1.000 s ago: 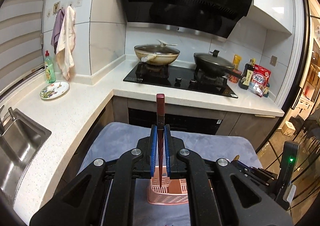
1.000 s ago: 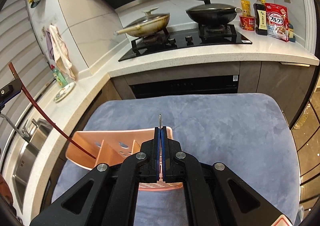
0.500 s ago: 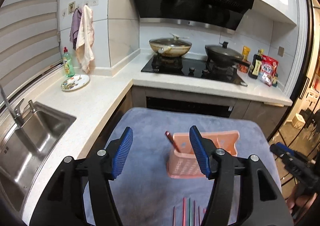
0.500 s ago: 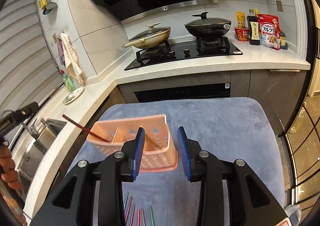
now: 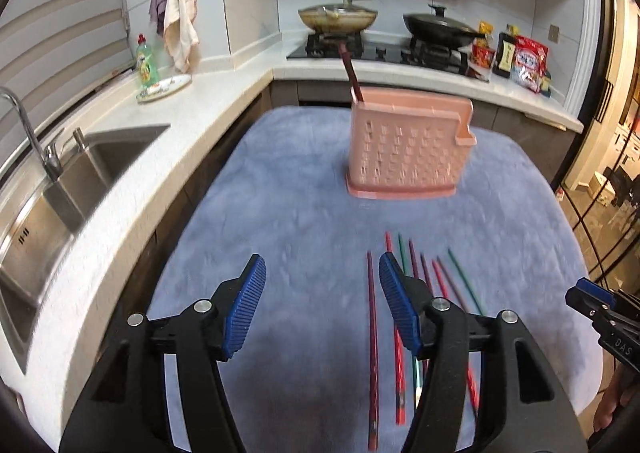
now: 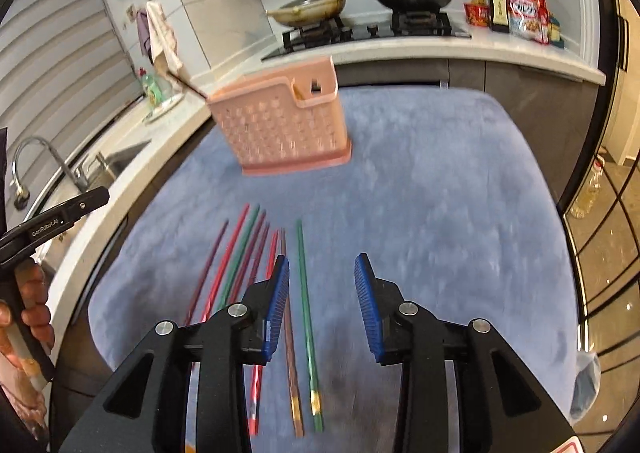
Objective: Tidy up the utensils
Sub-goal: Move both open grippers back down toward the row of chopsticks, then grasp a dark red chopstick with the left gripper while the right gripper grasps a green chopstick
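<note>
A pink perforated utensil holder (image 5: 408,149) stands on the blue-grey cloth (image 5: 280,221); it also shows in the right wrist view (image 6: 284,129). One dark red chopstick (image 5: 351,73) leans out of its left end. Several red, green, purple and brown chopsticks (image 6: 256,253) lie side by side on the cloth in front of it, also seen in the left wrist view (image 5: 404,293). My left gripper (image 5: 322,277) is open and empty above the cloth, left of the loose chopsticks. My right gripper (image 6: 322,273) is open and empty over their right side.
A steel sink (image 5: 60,189) with a tap lies left of the cloth. A hob with two pans (image 5: 380,21) is on the worktop behind. A plate and a green bottle (image 5: 146,65) stand in the corner. Packets and bottles (image 6: 512,9) stand at the far right.
Both grippers opened and let go of the chopsticks they held at the holder. Both then drew back and down, so the loose chopsticks on the cloth came into view.
</note>
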Demonstrator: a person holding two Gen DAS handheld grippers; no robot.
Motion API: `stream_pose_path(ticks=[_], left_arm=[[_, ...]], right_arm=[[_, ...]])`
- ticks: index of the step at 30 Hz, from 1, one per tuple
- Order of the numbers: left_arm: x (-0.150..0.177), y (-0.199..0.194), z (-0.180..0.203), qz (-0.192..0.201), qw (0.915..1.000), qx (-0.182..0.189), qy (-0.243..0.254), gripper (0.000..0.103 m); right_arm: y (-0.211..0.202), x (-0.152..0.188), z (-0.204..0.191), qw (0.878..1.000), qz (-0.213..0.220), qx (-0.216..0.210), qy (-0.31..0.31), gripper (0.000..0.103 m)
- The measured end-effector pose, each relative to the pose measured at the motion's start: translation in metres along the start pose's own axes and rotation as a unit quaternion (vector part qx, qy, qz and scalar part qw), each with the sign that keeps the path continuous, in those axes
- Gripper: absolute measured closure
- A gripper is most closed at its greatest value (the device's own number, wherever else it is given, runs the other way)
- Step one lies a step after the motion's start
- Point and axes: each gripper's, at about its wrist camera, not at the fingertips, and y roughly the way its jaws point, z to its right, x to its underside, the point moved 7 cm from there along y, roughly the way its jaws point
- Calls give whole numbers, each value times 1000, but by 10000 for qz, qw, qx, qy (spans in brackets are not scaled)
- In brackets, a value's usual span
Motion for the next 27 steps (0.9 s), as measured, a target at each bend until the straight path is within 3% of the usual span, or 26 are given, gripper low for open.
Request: stream_pose_path(ticks=[4, 11, 21, 27], left_arm=[[41, 3, 2, -214, 9997, -37, 68, 47], [91, 8, 2, -600, 9982, 93, -26, 47], [122, 9, 11, -797, 9965, 228, 63, 47], [134, 12, 15, -934, 9951, 322, 91, 47]], right_arm=[[9, 41, -1, 9995, -310, 84, -42, 70], [16, 77, -3, 9976, -541, 318, -295, 70], [26, 96, -5, 9960, -706, 371, -415, 74], [32, 103, -5, 9950, -815, 371, -431, 83]])
